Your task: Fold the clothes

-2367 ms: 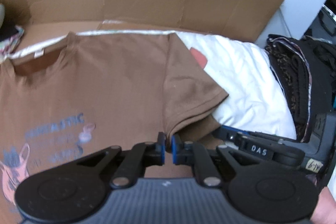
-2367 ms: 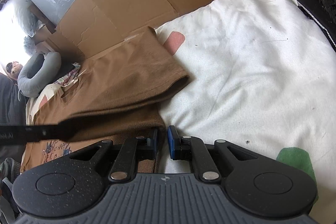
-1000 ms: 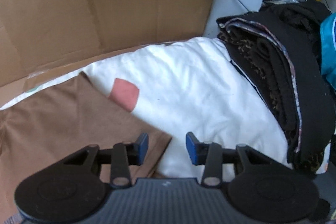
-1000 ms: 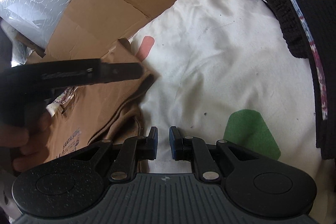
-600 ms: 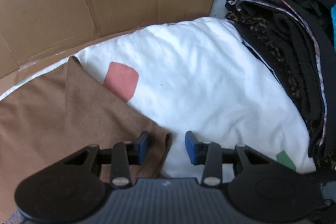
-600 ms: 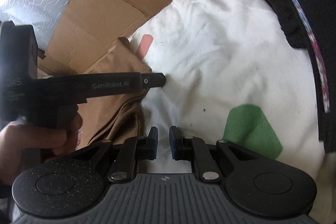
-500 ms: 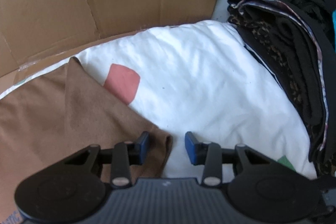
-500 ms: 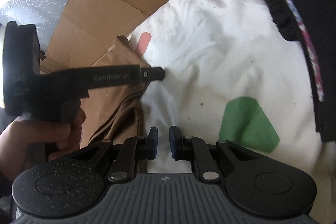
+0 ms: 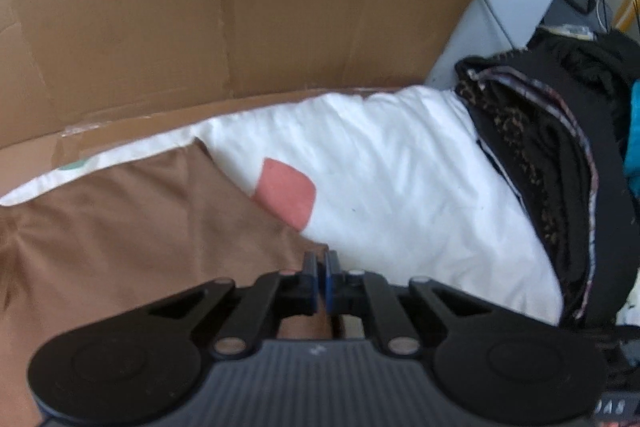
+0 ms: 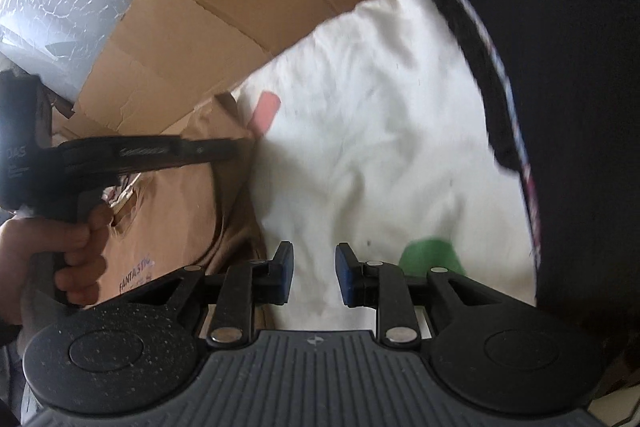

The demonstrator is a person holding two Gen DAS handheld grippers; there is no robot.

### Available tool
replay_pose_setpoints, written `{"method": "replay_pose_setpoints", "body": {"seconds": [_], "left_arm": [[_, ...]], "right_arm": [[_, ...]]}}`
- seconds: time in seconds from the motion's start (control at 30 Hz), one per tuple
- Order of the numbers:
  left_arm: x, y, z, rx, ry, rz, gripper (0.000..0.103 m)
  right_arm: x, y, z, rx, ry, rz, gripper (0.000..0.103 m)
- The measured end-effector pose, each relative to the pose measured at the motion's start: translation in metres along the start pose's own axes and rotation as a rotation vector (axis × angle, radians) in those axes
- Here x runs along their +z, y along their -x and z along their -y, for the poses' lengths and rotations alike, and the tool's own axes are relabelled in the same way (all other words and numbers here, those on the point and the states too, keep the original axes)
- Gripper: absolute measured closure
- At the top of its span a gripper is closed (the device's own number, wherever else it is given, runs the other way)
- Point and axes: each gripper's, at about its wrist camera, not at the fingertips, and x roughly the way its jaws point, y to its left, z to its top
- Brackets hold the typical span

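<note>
White bedding [image 9: 400,163] bears the brown shirt [image 9: 120,227], its edge pinched between left fingers [image 9: 310,275].

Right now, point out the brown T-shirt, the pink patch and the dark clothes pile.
brown T-shirt [image 9: 132,227]: left wrist view, flat folded body.
pink patch [image 9: 286,193]: left wrist view, patch centre on the white sheet.
dark clothes pile [image 9: 560,163]: left wrist view, stacked folded edges.

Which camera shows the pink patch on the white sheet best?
The left wrist view. There the pink patch lies big and mostly bare beside the brown T-shirt. In the right wrist view the patch is small, blurred and far off.
</note>
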Motion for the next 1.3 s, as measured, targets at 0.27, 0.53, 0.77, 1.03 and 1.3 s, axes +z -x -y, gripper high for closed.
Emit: {"method": "replay_pose_setpoints", "body": {"seconds": [0.27,0.53,0.77,1.03,1.3], "left_arm": [[0.011,0.031,-0.045,0.024,0.095,0.031,0.1],[0.006,0.059,-0.078,0.052,0.154,0.07,0.1],[-0.006,0.077,-0.113,0.093,0.253,0.114,0.1],[-0.027,0.069,-0.14,0.131,0.335,0.102,0.1],[-0.036,0.063,-0.149,0.146,0.347,0.078,0.1]], "right_arm": [[0.027,0.01,-0.025,-0.037,0.079,0.029,0.071],[0.046,-0.001,-0.055,-0.025,0.126,0.03,0.071],[0.065,-0.029,-0.078,0.006,0.154,0.04,0.07],[0.086,-0.08,-0.097,0.007,0.196,0.043,0.065],[0.131,-0.131,-0.13,0.025,0.306,-0.019,0.065]]}}
